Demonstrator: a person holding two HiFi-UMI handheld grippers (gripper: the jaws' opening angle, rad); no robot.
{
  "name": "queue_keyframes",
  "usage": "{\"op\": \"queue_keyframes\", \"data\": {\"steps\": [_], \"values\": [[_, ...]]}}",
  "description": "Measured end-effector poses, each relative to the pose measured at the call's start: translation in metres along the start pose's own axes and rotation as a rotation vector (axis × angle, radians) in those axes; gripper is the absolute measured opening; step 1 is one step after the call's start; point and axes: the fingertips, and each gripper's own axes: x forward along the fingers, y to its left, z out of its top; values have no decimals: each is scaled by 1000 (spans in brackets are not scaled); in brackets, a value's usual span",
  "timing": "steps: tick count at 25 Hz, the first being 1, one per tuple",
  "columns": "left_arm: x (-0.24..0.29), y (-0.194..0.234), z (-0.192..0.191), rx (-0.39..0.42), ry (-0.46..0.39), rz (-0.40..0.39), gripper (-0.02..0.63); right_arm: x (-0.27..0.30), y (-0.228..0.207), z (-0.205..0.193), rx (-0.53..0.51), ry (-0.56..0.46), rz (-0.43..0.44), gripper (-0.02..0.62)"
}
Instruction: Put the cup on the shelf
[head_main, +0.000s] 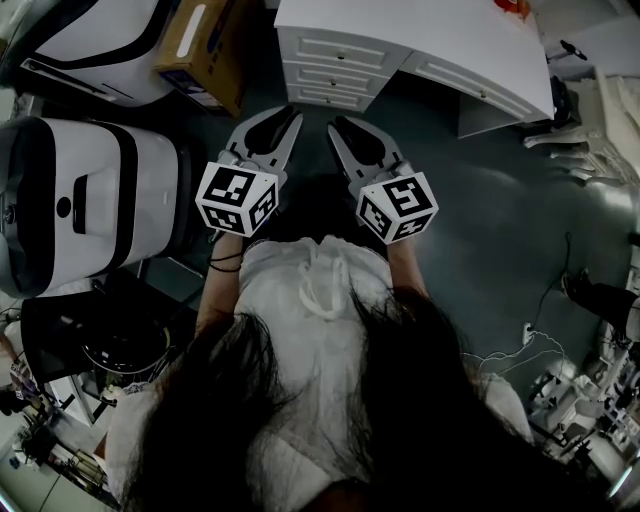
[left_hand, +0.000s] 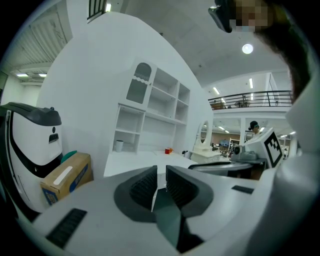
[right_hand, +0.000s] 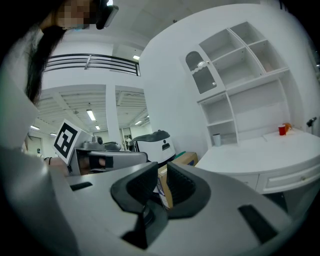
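A small red cup (right_hand: 282, 129) stands on the white desk (right_hand: 260, 150), to the right under the white shelf unit (right_hand: 235, 90). In the left gripper view the red cup (left_hand: 168, 150) is far off on the desk (left_hand: 135, 160). A white cup (right_hand: 216, 139) sits in a low shelf compartment, and this white cup (left_hand: 119, 145) shows in the left gripper view too. My left gripper (left_hand: 161, 170) and right gripper (right_hand: 162, 167) are both shut and hold nothing. In the head view the left gripper (head_main: 292, 117) and the right gripper (head_main: 337, 127) are held side by side, short of the desk's drawers (head_main: 330, 70).
A cardboard box (head_main: 205, 50) lies on the floor left of the desk, beside large white machines (head_main: 90, 195). Cables and gear (head_main: 560, 390) litter the floor at the right. A small mirror stand (left_hand: 204, 137) is on the desk's far end.
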Motion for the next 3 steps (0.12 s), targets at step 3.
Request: {"op": "queue_keyframes", "data": {"steps": [3], "values": [[0,1,2,10,-7,5,64,-3,-1,1,-7,-5,-2,68]]}}
